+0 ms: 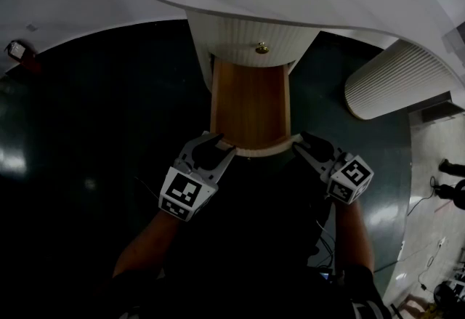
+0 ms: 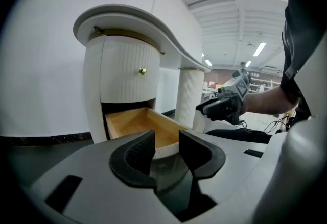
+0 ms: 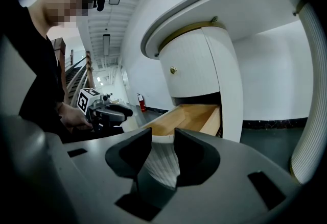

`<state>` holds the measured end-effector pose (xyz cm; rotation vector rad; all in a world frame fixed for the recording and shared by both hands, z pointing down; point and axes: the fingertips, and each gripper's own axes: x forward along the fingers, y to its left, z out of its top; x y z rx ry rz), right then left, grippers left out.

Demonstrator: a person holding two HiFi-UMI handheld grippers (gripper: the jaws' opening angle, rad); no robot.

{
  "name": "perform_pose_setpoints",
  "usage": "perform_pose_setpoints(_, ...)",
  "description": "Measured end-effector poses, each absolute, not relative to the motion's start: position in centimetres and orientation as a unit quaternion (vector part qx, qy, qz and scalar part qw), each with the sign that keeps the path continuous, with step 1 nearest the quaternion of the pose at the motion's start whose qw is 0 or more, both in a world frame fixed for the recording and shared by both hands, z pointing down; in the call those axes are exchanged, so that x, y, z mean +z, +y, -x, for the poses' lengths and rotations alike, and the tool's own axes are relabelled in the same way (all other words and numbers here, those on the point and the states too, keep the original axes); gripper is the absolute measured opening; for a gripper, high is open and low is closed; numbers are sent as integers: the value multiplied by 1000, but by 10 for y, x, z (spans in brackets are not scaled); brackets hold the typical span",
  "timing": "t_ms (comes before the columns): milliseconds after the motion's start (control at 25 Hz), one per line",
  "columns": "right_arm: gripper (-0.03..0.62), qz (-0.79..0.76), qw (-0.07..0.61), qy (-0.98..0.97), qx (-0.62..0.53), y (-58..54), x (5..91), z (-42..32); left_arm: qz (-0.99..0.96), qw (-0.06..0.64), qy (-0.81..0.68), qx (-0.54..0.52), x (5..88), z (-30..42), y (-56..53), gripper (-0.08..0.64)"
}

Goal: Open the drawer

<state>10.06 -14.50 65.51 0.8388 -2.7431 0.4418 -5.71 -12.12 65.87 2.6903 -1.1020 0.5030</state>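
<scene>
Left gripper (image 1: 216,148) and right gripper (image 1: 310,144) stand wide open, the drawer front (image 3: 159,163) between each pair of fingers, unclamped, likely for an even pull.

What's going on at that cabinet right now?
A person holds a gripper in each hand at the ribbed front of the lower drawer. The left gripper is at its left corner and the right gripper at its right. The drawer is pulled well out, its bare wooden inside showing. Both pairs of jaws stand apart around the front edge; no firm pinch shows.
</scene>
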Motion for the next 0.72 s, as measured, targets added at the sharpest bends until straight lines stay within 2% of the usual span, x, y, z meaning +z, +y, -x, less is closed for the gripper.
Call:
perform_pose_setpoints(320,138,-292,118,-939,140,-147,652,-101,-911,86,-374,153,649,61,-123,98)
perform_pose_setpoints(520,137,-309,78,-939,133,-154,615,-110,-915,61,-388,92,604,66,-135,98)
perform_pose_setpoints(720,138,-293,42,-945,140,-150,567,-93,-919,34,-385,79,550,60,-142,89)
